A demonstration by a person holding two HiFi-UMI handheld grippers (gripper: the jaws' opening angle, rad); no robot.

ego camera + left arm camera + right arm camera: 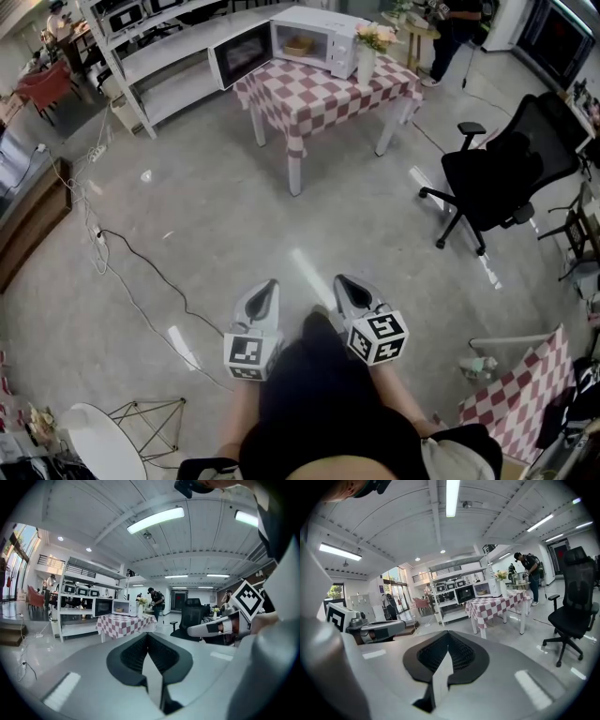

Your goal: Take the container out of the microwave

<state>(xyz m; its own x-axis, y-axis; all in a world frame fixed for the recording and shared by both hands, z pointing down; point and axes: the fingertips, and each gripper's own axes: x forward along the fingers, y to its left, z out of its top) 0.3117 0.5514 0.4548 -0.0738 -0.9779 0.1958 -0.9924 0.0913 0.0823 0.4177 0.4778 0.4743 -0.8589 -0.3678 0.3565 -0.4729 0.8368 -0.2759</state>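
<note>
A white microwave (314,36) stands on a table with a red-and-white checked cloth (323,89), far ahead of me. Its dark door (242,54) hangs open to the left. Inside sits a small tan container (300,44). A vase of flowers (367,52) stands by the microwave's right side. My left gripper (267,289) and right gripper (343,284) are held side by side low in front of the person, both shut and empty, pointing toward the table. The microwave (121,607) is small and distant in the left gripper view, and likewise (487,588) in the right gripper view.
A black office chair (497,173) stands right of the path. White shelving (169,47) with more microwaves lines the far left. Cables (122,262) trail across the floor at left. A person (459,28) stands behind the table. Another checked cloth (525,394) is at lower right.
</note>
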